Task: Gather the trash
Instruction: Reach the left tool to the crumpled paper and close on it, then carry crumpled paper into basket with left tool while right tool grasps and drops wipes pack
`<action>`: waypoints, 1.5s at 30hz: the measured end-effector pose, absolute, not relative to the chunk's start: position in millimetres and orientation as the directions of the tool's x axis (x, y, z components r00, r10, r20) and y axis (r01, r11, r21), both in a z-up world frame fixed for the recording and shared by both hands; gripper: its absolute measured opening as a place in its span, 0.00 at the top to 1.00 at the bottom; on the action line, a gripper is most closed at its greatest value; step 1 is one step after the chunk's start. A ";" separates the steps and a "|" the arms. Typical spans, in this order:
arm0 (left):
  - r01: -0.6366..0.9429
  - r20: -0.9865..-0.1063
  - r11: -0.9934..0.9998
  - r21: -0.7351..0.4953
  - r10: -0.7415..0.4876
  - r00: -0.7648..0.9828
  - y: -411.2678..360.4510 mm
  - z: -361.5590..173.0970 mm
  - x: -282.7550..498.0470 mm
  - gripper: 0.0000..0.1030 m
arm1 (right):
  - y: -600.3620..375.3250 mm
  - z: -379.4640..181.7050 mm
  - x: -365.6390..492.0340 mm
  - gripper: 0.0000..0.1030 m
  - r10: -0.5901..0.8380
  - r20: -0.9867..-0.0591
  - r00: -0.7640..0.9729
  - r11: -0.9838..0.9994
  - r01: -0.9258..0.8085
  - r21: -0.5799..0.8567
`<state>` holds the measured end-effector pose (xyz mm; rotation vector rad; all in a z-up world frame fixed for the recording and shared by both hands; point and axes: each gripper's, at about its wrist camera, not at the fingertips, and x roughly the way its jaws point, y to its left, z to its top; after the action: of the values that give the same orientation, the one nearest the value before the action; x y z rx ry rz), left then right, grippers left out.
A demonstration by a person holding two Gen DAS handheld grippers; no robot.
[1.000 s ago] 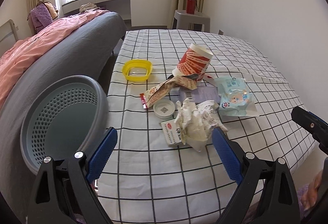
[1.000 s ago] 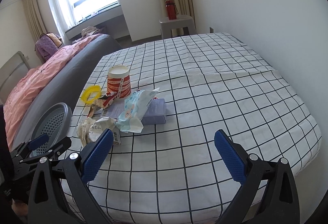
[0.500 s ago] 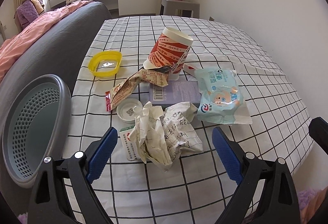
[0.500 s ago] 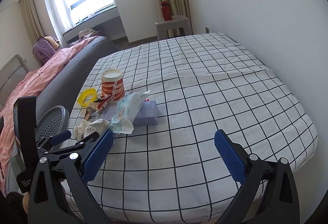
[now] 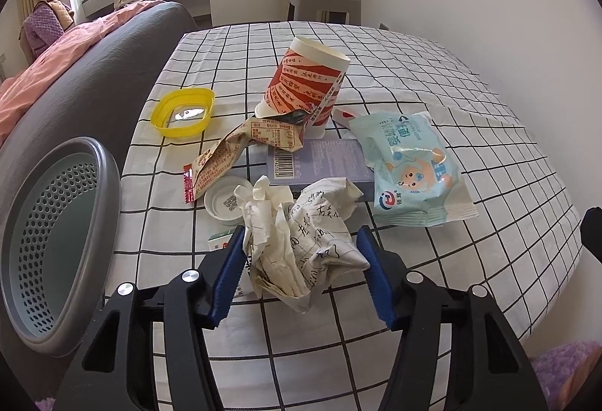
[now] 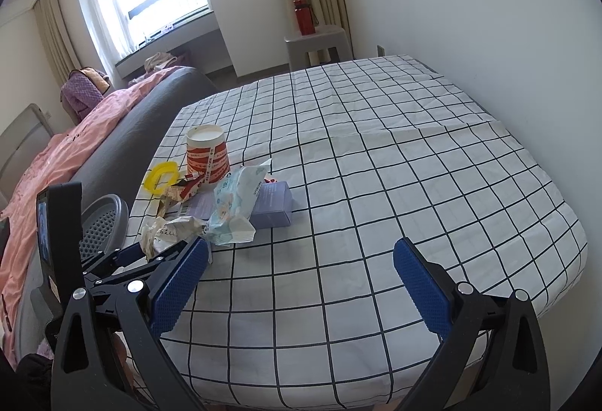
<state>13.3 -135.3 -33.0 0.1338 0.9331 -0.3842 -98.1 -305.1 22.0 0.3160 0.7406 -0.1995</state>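
**Left gripper closing around the crumpled paper**

The left gripper (image 5: pixel 301 257) points down at the checked tablecloth (image 5: pixel 432 80), its blue jaws closing on either side of a crumpled sheet of handwritten paper (image 5: pixel 301 226). The paper sits between the pads; the left pad touches its edge, while the right pad looks just beside it, so a firm pinch is not yet shown.

Just beyond the paper lie a white round lid (image 5: pixel 225 202), a torn snack wrapper (image 5: pixel 240 151) and a flat lilac box (image 5: pixel 323 163). A pale blue pack of wet wipes (image 5: pixel 410 170) rests partly on the box, to its right. Behind these stands a red-and-white paper cup (image 5: pixel 304 84), tilted, with a yellow plastic ring (image 5: pixel 183 112) to its left.

At the table's left edge, a grey perforated basket (image 5: pixel 56 223) leans against a grey sofa back.

The right gripper (image 6: pixel 301 283) hovers over bare cloth near the table's front edge, jaws spread wide with nothing between them, well apart from the trash pile.
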 end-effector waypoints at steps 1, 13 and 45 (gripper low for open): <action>0.378 -0.800 0.925 -0.050 -0.264 0.539 -133.6 -31.8 13.0 0.45 | -304.4 21.3 -97.8 0.06 -0.067 -0.689 0.722 0.935 0.286 0.209; 0.327 -0.731 0.944 -0.030 -0.244 0.637 -83.0 8.2 0.8 0.45 | -298.4 7.2 -80.2 0.06 -0.002 -0.695 0.719 0.928 0.260 0.267; 0.152 -0.670 0.988 0.018 -0.101 0.735 14.2 16.3 19.1 0.45 | -241.6 -36.2 32.7 0.52 -0.076 -0.800 0.596 0.987 0.161 0.025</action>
<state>19.1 14.2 16.3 0.0734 0.7321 -0.1388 32.7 -241.6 -36.2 0.0983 0.9229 -0.1378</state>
